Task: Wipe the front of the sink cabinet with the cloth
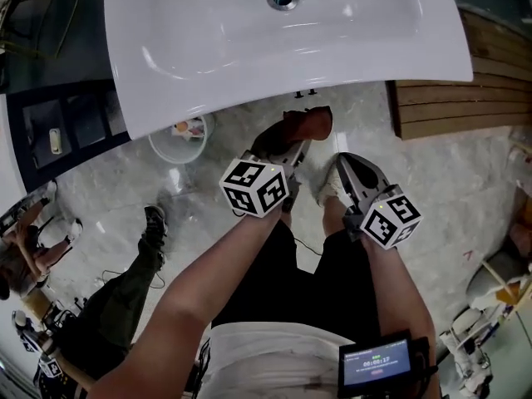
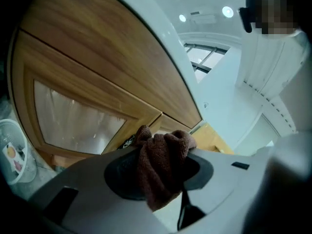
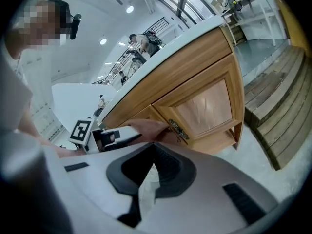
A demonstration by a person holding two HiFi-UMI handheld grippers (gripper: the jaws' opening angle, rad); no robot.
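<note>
White bin [image 1: 166, 152] holds scraps [image 1: 188, 128]; left tool [image 2: 165, 147] grips cloth [image 2: 158, 179].

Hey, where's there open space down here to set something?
Bare marble floor right of the right gripper, bordered by the wooden steps. The sink is bare too. Left is crowded: bin, someone's leg.

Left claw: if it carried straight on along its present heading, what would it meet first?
The wooden cabinet front, just below the white sink rim. The brown cloth clamped in the left claw would touch first; the gap looks small, but depth is unclear.
</note>
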